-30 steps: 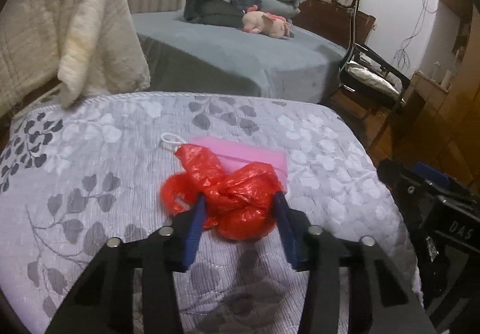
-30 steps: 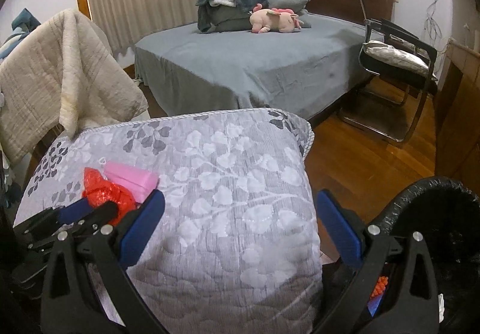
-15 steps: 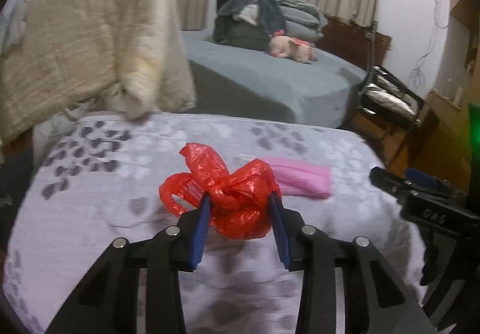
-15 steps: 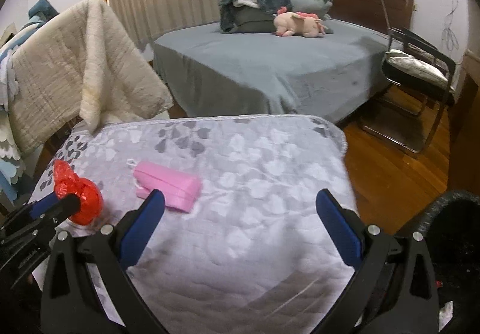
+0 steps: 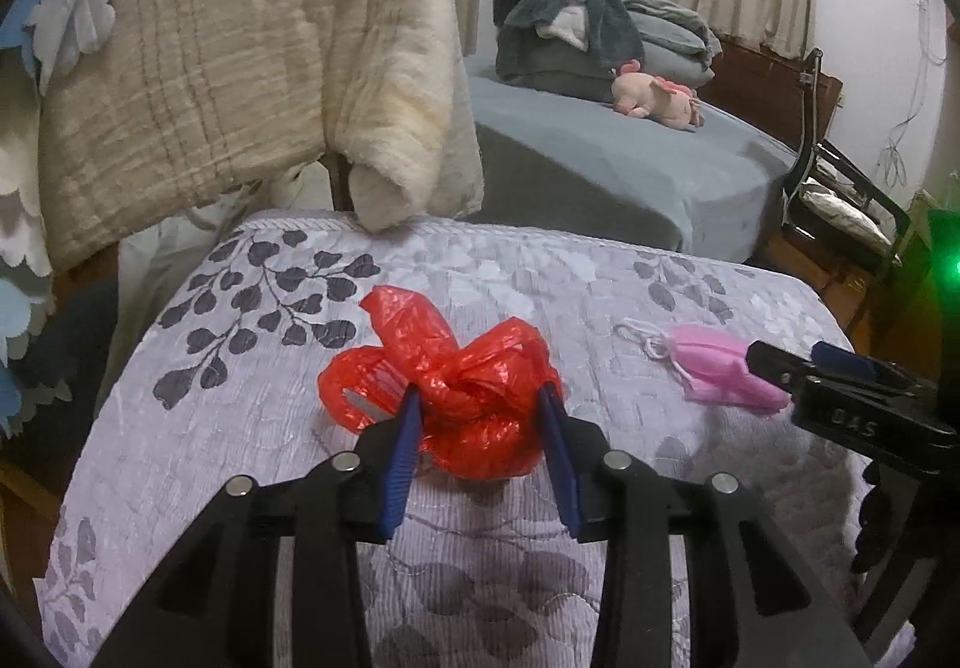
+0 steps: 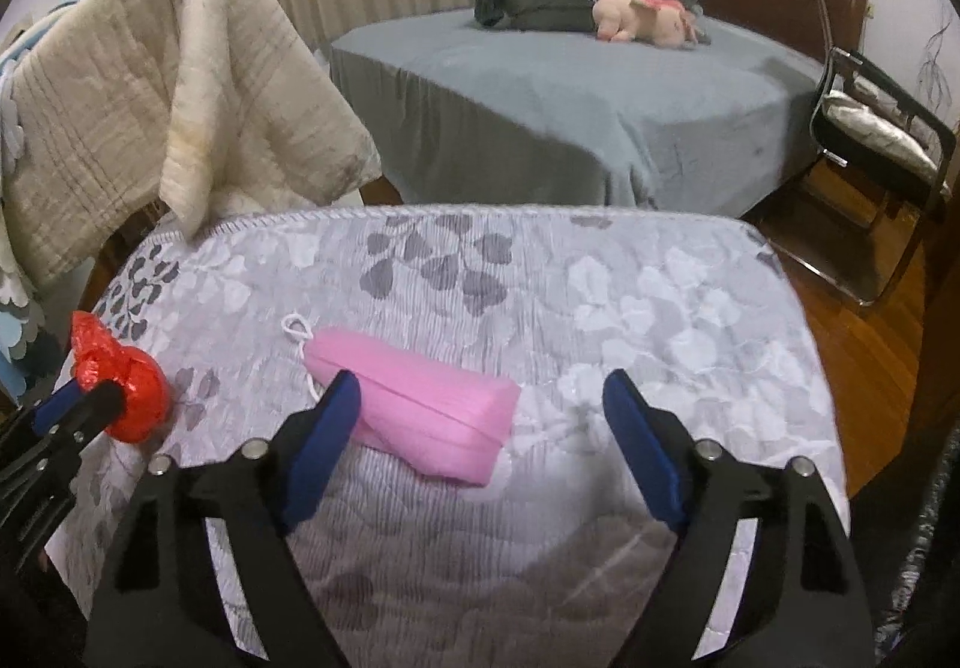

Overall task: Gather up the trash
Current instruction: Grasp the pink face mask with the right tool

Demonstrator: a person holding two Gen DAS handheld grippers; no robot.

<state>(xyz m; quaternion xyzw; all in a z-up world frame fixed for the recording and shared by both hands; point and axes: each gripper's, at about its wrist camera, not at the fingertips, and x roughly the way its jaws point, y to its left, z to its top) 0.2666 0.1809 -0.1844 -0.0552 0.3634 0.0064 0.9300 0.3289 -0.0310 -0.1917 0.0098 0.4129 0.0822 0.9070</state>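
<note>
Right wrist alone shows right tool [image 6: 483,398] open over pink mask [image 6: 420,416].

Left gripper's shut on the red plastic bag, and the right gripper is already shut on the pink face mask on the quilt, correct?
Not quite. The left gripper is shut on the red plastic bag, but the right gripper is not shut on the pink face mask. The right wrist view shows its jaws wide open, with the mask lying on the quilt beside the left one.
</note>
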